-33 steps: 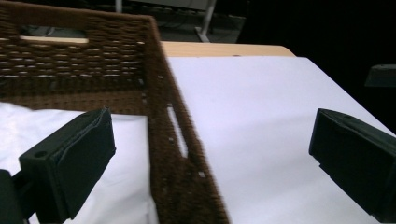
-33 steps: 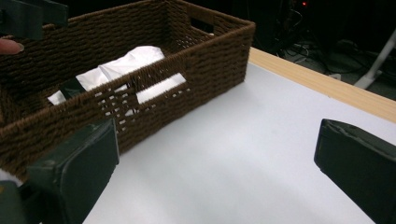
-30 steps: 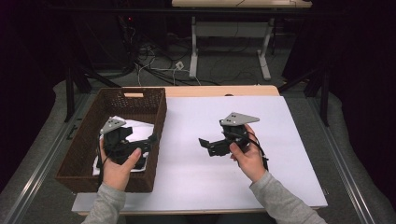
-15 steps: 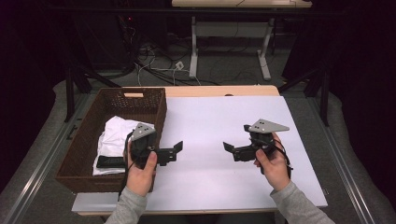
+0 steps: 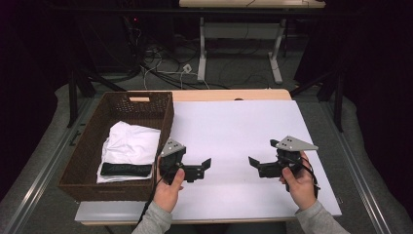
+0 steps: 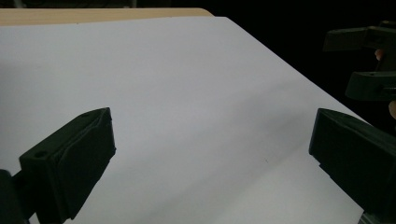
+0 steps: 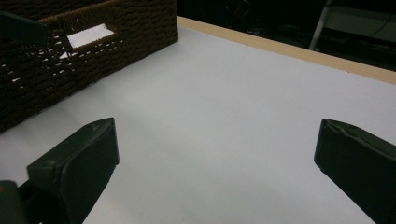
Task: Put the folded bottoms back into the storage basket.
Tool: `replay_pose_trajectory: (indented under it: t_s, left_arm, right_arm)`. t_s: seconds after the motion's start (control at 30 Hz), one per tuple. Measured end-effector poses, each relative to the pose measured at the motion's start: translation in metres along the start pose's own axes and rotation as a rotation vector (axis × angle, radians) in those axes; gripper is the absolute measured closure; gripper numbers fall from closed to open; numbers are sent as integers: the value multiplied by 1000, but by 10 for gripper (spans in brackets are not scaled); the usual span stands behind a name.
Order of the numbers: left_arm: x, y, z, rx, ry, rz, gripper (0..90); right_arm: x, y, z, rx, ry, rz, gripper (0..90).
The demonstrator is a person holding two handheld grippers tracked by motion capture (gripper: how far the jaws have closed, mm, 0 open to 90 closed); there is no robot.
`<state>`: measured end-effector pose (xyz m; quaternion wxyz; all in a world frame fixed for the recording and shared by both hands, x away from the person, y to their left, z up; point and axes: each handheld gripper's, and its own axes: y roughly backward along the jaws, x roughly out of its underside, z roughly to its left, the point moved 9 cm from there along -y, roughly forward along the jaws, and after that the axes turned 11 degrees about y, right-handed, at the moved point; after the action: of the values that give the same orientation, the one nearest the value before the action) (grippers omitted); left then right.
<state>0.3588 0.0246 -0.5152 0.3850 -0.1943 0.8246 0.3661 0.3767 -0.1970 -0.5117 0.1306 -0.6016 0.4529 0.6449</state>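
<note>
1. Woven brown basket (image 5: pixel 87 146) sits at the left edge of the white table (image 5: pixel 234 122); in the right gripper view I see its wicker wall (image 7: pixel 93 51) at far left.
2. Inside the basket I see a folded white cloth (image 5: pixel 129 144) with a dark folded piece (image 5: pixel 125 169) lying on its near end.
3. My left gripper (image 5: pixel 204 165) hovers over the table just right of the basket's near right corner, jaws spread wide and pointing right, nothing between them. The left gripper view confirms bare white surface between its jaws (image 6: pixel 210 154).
4. My right gripper (image 5: pixel 253 163) is held over the near right part of the table, pointing left toward the other one, jaws apart and empty (image 7: pixel 215 154).
5. I see the two grippers facing each other, well apart, with bare table between them.
</note>
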Motion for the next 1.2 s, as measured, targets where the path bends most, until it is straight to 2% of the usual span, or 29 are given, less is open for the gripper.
replay_pose_trajectory:
  t_s: [0.17, 0.3, 0.4, 0.53, 0.63, 0.83, 0.93, 1.07, 1.2]
  left_arm:
    - [12, -11, 1, 19, -2, 11, 1]
    - [19, -17, 4, 22, -11, 16, 1]
    - [23, -21, 8, 22, -13, 17, 1]
    - [29, -26, 14, 18, -21, 29, 1]
    - [34, -30, 18, 18, -14, 41, 1]
    - [41, -35, 23, 10, -6, 54, 1]
    - [43, -37, 25, 13, 13, 59, 1]
    - [46, -40, 28, 5, 22, 68, 1]
    - [48, -41, 31, -1, 23, 68, 1]
  right_arm:
    - [18, 0, -5, 8, -30, 17, 0]
    - [31, -1, -11, -5, -97, 15, 0]
    - [38, -1, -17, 5, -133, 15, 0]
    - [46, -1, -26, 59, -115, 15, 0]
    - [54, -3, -31, 78, -123, 33, 0]
    - [71, -11, -41, 98, -142, 81, 0]
    - [78, -14, -46, 106, -147, 102, 0]
    - [84, -17, -49, 94, -186, 114, 0]
    - [87, -18, -52, 99, -197, 119, 0]
